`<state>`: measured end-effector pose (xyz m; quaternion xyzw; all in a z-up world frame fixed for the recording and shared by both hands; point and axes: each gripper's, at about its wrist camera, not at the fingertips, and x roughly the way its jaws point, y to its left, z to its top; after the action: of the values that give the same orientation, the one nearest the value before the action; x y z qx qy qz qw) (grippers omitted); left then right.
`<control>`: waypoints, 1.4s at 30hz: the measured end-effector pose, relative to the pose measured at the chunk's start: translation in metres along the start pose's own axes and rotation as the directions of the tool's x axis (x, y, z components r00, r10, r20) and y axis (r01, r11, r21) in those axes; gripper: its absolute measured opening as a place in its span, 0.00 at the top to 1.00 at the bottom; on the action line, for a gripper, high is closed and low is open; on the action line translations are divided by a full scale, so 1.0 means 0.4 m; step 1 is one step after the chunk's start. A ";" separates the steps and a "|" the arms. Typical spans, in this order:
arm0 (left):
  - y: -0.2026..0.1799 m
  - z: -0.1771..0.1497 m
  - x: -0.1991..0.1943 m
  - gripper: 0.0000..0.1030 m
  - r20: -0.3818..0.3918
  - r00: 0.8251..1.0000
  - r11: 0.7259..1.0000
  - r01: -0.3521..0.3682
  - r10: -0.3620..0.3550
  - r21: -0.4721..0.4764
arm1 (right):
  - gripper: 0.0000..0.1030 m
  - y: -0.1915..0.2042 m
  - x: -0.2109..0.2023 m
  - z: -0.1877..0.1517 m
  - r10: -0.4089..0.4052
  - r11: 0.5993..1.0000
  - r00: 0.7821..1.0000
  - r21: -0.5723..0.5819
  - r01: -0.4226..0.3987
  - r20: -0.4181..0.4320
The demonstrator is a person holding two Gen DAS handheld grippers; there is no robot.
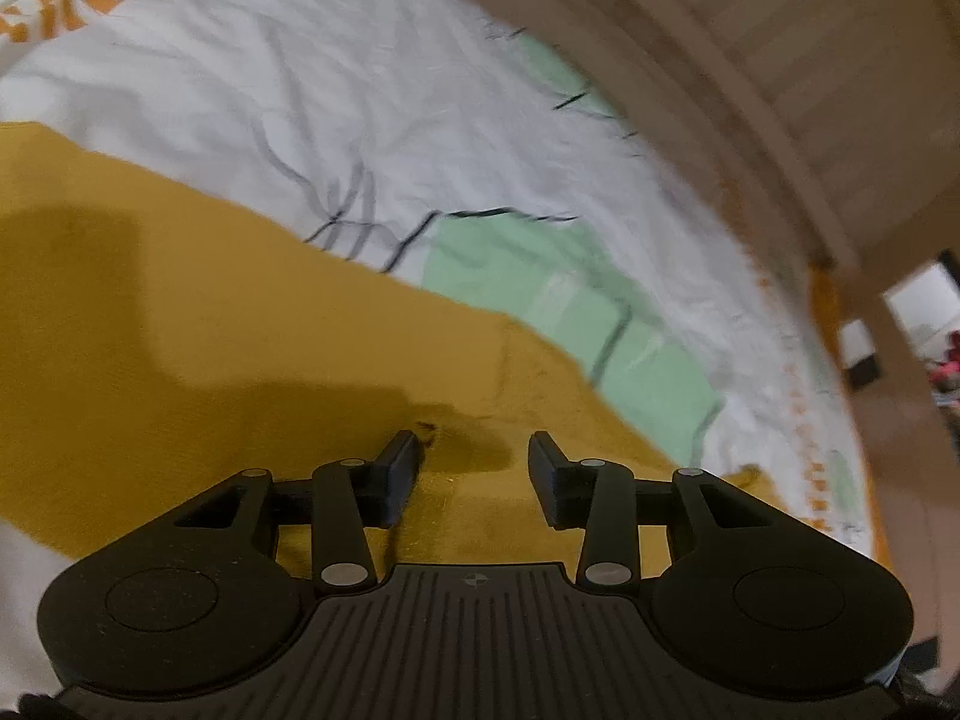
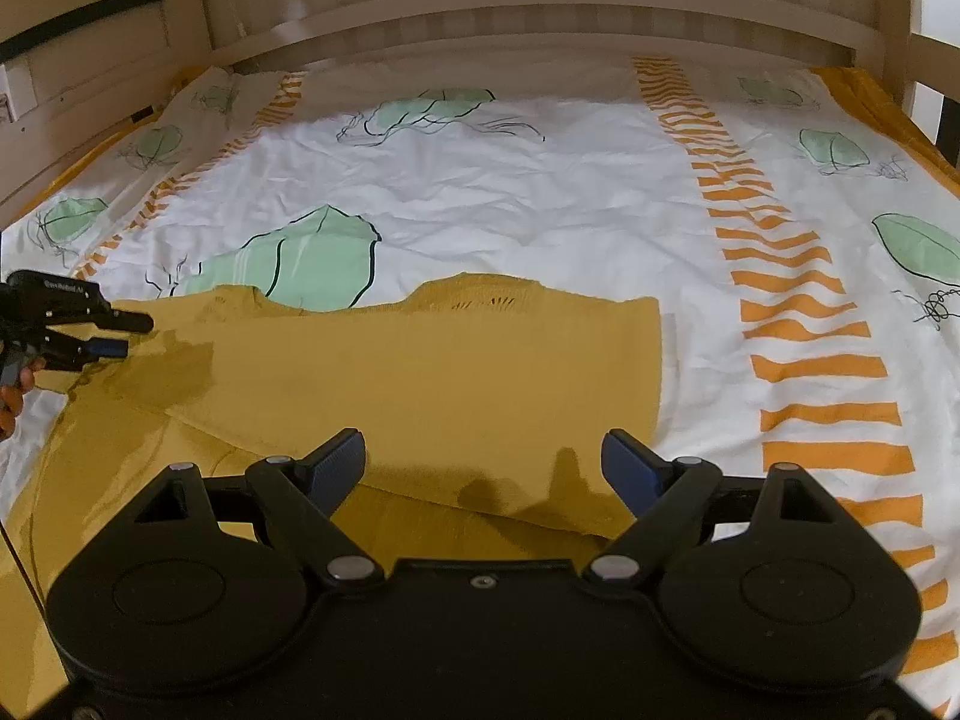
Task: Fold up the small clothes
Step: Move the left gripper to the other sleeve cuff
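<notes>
A mustard-yellow knitted top (image 2: 420,372) lies spread on the bed, partly folded, its neckline toward the headboard. My right gripper (image 2: 485,444) hovers open and wide over its near folded edge, with nothing between its fingers. My left gripper (image 2: 137,336) is at the garment's left edge, held by a hand (image 2: 9,402). In the left wrist view the left gripper (image 1: 474,450) sits low over the yellow top (image 1: 180,330), its fingers apart and no cloth pinched between the pads.
The bedsheet (image 2: 540,192) is white with green leaf prints and orange striped bands. A wooden headboard (image 2: 540,0) closes the far side, and a side rail (image 1: 780,90) runs along the bed's edge. A doorway shows at far right (image 1: 918,324).
</notes>
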<state>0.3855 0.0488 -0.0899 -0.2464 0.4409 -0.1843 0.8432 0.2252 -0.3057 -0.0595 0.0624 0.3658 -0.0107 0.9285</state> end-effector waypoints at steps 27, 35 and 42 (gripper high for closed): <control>0.180 0.078 -0.268 0.55 0.195 0.907 0.927 -0.370 0.374 -0.058 | 0.01 0.123 0.009 -0.026 0.044 0.999 0.999 0.019 -0.043 -0.018; 0.352 0.104 -0.400 0.44 0.269 0.868 0.907 -0.376 0.416 -0.190 | 0.00 0.270 0.017 -0.013 0.071 0.997 0.997 0.040 -0.072 0.035; 0.486 0.104 -0.495 0.35 0.356 0.781 0.856 -0.443 0.514 -0.265 | 0.00 0.415 0.041 0.001 0.137 0.990 0.989 0.007 -0.138 0.059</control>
<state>0.3306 0.3213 -0.0527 -0.2290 0.3139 0.1306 0.9121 0.2486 -0.1405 -0.0524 0.0920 0.3332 0.0495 0.9370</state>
